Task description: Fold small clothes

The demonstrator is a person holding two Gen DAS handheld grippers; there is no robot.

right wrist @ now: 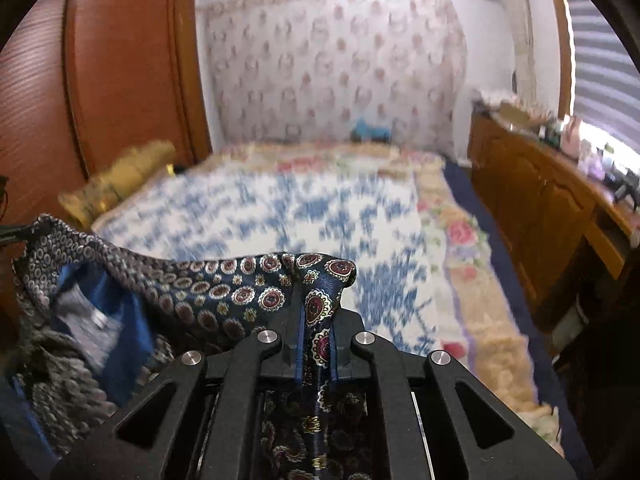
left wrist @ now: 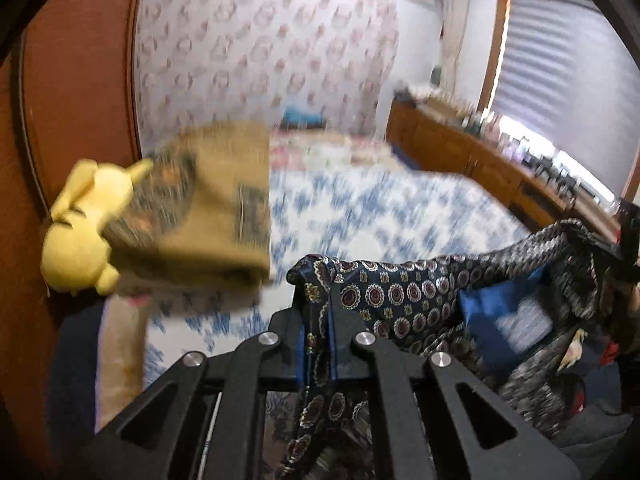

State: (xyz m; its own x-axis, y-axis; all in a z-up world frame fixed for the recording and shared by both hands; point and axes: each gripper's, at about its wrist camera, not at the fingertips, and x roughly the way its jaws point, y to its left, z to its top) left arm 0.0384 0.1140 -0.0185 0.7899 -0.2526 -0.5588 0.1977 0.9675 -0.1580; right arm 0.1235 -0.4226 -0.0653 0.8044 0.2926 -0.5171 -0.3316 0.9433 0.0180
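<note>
**Patterned garment stretched between both grippers above the bed**

The garment [left wrist: 396,296], dark blue with round medallion prints and a bright blue lining, hangs in the air over the near end of the bed [left wrist: 360,208] and does not lie on it. Its top edge runs sideways from one gripper to the other, sagging a little in the middle, so its long axis lies across the bed's width. The left gripper [left wrist: 318,280] has its jaws pressed together on one upper corner, cloth bunched between them and trailing down under the gripper. The right gripper [right wrist: 318,280] pinches the opposite upper corner [right wrist: 320,268] the same way, jaws pressed tight on the fabric. Each hand is at its own corner, neither nearer than the other. The body of the cloth droops between and below them, towards the person. Judging from this, the coming move is to lay the garment flat on the blue-and-white bedspread ahead. Farther off, near the bed's left edge, lie a folded tan cloth [left wrist: 208,208] and a yellow soft toy [left wrist: 84,224].
</note>
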